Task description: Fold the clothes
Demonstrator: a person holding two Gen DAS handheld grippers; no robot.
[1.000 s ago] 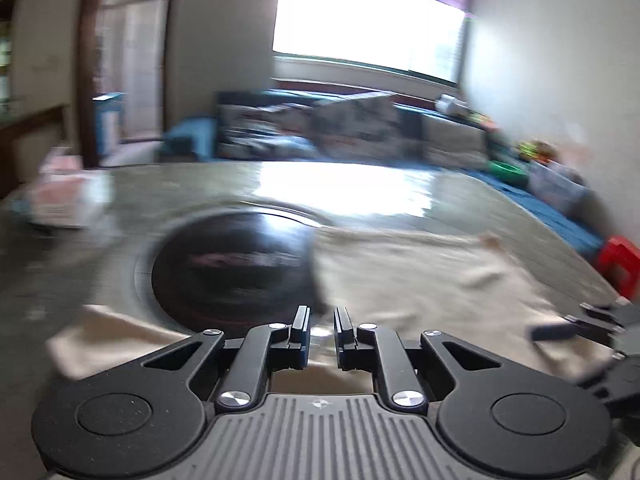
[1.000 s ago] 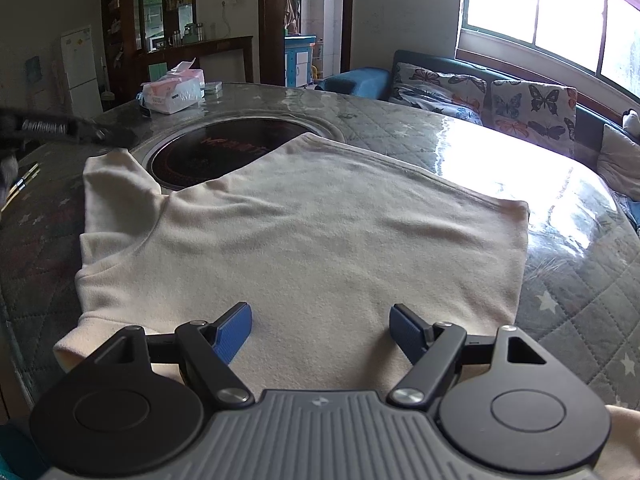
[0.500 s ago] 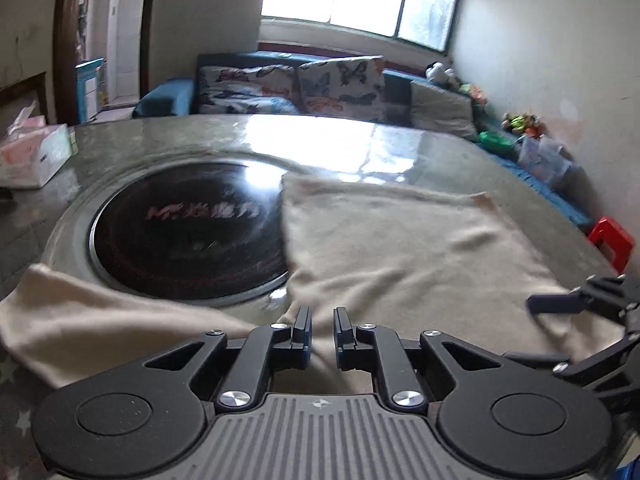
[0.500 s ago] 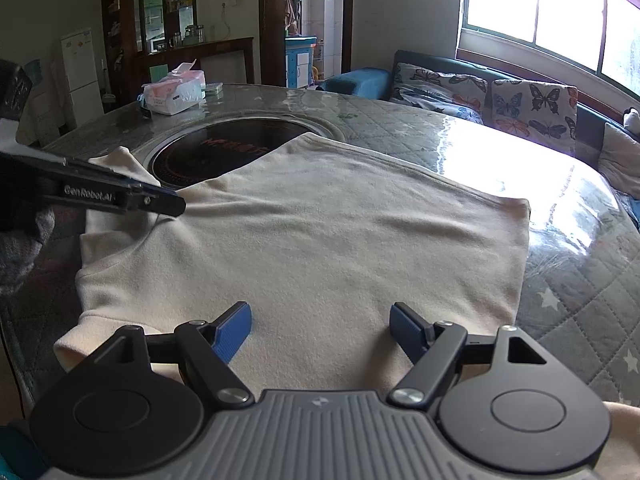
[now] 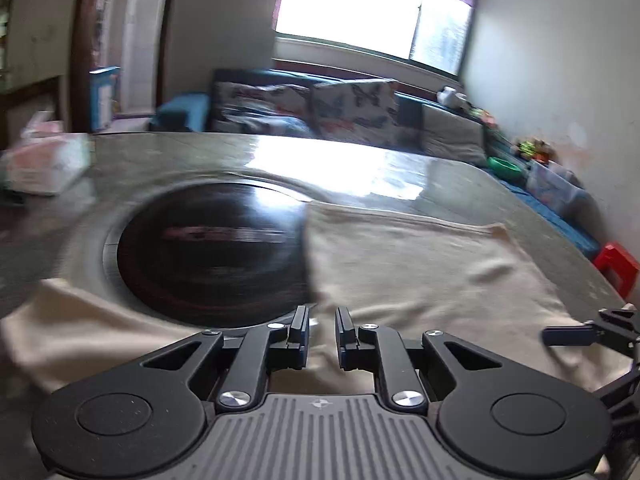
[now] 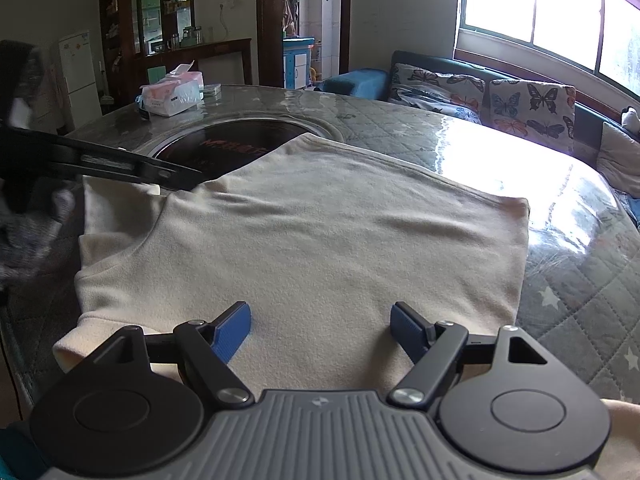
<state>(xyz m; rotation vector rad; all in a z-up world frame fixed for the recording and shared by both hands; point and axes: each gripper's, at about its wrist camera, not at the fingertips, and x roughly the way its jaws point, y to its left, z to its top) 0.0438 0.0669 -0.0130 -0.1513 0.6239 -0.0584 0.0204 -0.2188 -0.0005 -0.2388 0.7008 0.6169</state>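
Observation:
A cream T-shirt (image 6: 320, 232) lies spread flat on the quilted table top, one sleeve (image 6: 116, 208) out to the left. My right gripper (image 6: 320, 328) hovers open over the near part of the shirt, blue pads wide apart and nothing between them. My left gripper (image 5: 322, 332) has only a narrow slit between its fingers and hangs above the shirt (image 5: 420, 264) where the sleeve meets the body. No cloth shows pinched in it. From the right wrist view the left gripper (image 6: 180, 178) reaches in over that sleeve. A right finger (image 5: 560, 337) shows at the left view's edge.
A dark round cooktop (image 5: 208, 248) is sunk in the table (image 6: 580, 280), partly under the shirt. A tissue pack (image 6: 170, 96) sits at the far left. A sofa with butterfly cushions (image 6: 520, 96) runs behind, and a red stool (image 5: 616, 264) stands past the table edge.
The left gripper has come in from the left over the sleeve, its slit unchanged. The right gripper and the shirt's body have stayed put.

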